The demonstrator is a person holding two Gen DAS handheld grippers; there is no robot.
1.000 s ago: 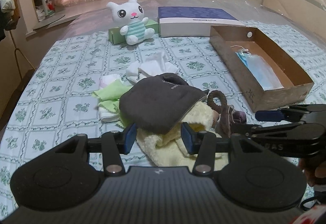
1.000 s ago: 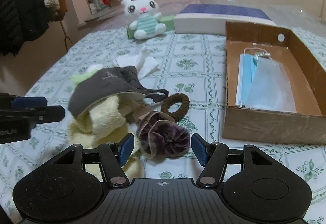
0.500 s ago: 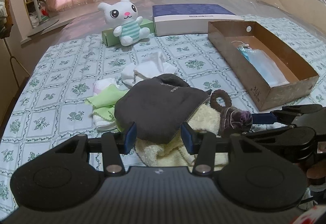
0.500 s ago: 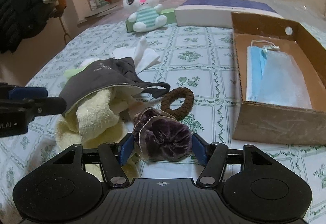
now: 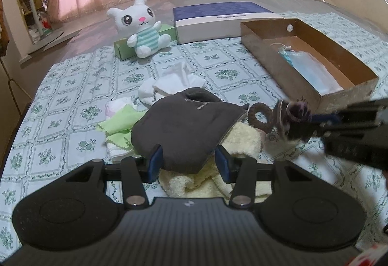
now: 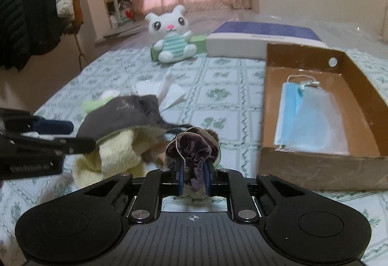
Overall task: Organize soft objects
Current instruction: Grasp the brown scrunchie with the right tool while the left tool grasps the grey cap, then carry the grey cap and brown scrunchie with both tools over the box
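My right gripper [image 6: 193, 178] is shut on a purple velvet scrunchie [image 6: 194, 152] and holds it just above the bed; it also shows in the left wrist view [image 5: 294, 118]. My left gripper [image 5: 189, 161] is open, its jaws either side of the near edge of a dark grey cloth [image 5: 184, 125] that lies over a yellow towel [image 5: 240, 144]. A brown hair tie [image 5: 260, 115] lies beside the pile. An open cardboard box [image 6: 300, 169] holds blue face masks [image 6: 305, 118].
White cloths [image 5: 174, 84], a pink cloth [image 5: 116, 106] and a green cloth [image 5: 118, 123] lie behind the pile. A white plush bunny [image 5: 143, 28] leans on a green box [image 5: 123, 45] beside a blue-topped flat box [image 5: 218, 19]. Coats [image 6: 29, 9] hang at left.
My right gripper closed on the purple scrunchie and lifted it off the bed toward the box. The left gripper stayed open at the grey cloth's edge.
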